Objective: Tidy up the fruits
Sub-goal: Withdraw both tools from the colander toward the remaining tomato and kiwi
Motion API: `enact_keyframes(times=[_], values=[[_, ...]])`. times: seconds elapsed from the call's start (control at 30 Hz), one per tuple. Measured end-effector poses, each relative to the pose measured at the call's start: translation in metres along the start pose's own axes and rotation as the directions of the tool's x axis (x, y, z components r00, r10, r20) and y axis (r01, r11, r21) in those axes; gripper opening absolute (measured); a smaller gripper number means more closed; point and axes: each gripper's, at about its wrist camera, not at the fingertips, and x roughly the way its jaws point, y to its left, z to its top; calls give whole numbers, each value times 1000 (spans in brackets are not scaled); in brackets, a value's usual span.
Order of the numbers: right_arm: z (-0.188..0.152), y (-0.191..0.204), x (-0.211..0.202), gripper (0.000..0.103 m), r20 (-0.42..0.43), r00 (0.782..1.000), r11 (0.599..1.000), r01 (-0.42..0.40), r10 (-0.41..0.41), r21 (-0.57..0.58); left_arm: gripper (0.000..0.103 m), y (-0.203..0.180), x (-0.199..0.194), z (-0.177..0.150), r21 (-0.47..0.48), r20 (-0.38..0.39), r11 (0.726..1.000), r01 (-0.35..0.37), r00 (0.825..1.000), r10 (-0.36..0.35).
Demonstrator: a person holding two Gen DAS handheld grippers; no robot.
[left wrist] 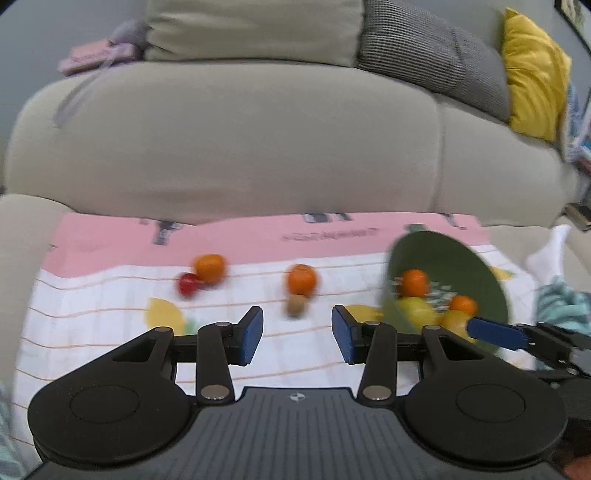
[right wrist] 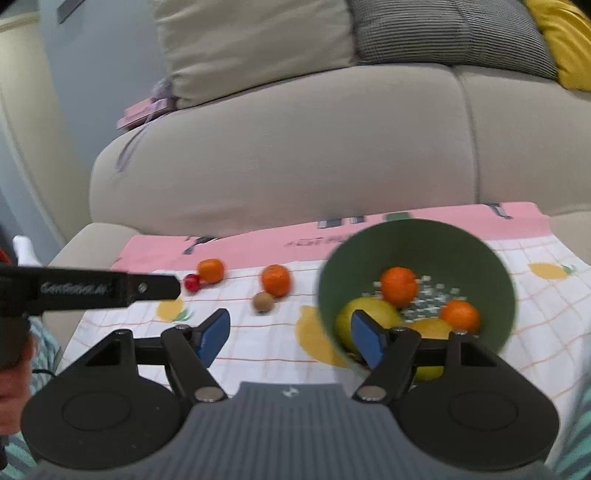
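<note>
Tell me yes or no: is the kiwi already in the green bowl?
No, in the right wrist view the kiwi lies on the cloth beside an orange, left of the green bowl.

Beige sofa [left wrist: 258,147] with broad rounded seat cushions, pale back cushion [left wrist: 255,29], grey ribbed cushion [left wrist: 428,55], mustard-yellow cushion [left wrist: 532,77] at the right end, pink book [left wrist: 92,57] on the sofa's left, grey-blue wall [right wrist: 103,74] behind, soft even light
</note>
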Motion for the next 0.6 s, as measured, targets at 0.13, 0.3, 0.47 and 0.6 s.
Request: enact_keyframes(times=[0.13, 0.3, 0.47, 0.6], values=[[-7, 24, 13, 69, -2, 1000, 997, -20, 20, -73, 51, 20, 3, -6, -21, 20, 999, -42, 999, 43], [-9, 48, 32, 66, -5, 1000, 989, -31, 31, -145, 51, 40, 12, -11, -49, 40, 997, -61, 997, 63], [-9, 65, 58, 56, -17, 1000, 979, -18, 15, -203, 51, 53, 31, -16, -19, 42, 991, -133, 990, 134], [-12, 72, 84, 49, -36, 999, 972, 14, -23, -235, 51, 58, 51, -16, 16, 40, 988, -153, 988, 152]])
